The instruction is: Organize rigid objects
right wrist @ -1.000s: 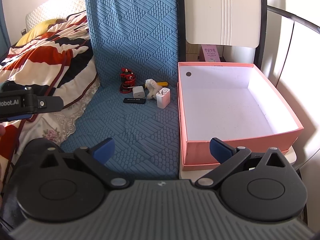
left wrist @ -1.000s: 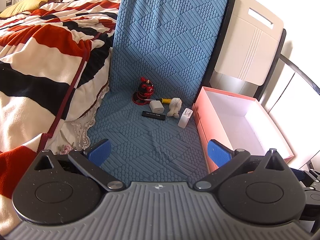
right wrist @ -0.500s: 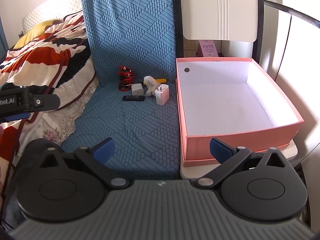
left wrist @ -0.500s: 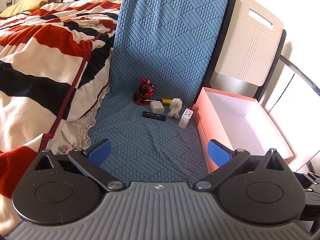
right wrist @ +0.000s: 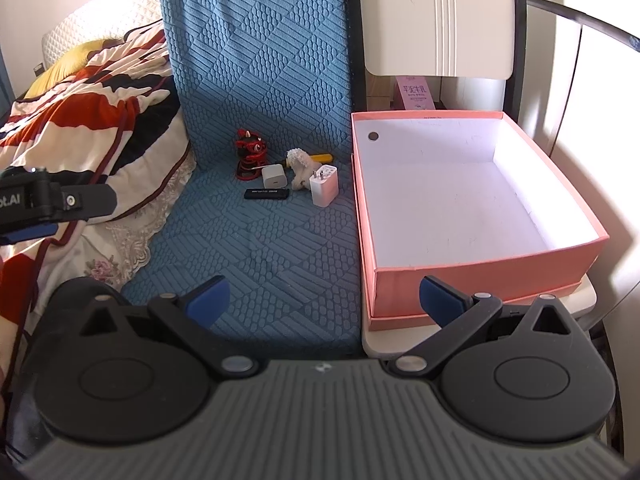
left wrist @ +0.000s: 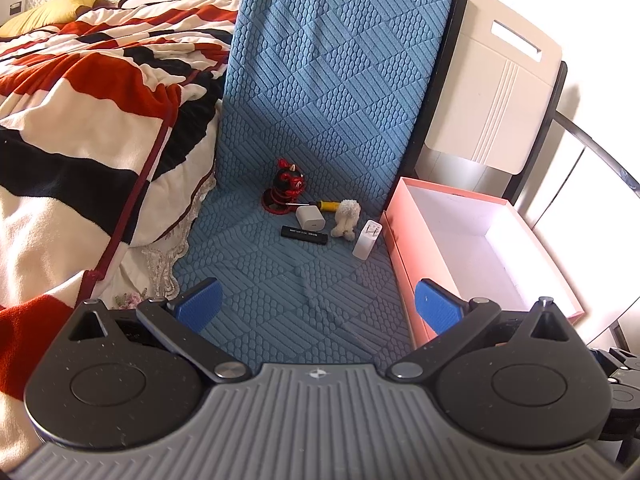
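Note:
A cluster of small objects lies on the blue quilted mat: a red-and-black figurine, a yellow-handled screwdriver, a small white charger cube, a black stick, a fluffy white toy and a taller white plug adapter. Beside them stands an open pink box, white inside. My left gripper and right gripper are both open, holding nothing, well short of the objects.
A striped red, black and white blanket is heaped on the left. The mat rises behind the objects as a backrest. A cream panel leans behind the box. The other gripper's body shows at the left edge.
The right gripper has shifted forward and up slightly, so the box and objects sit lower and nearer in its view. The left gripper has barely moved. Nothing was grasped.

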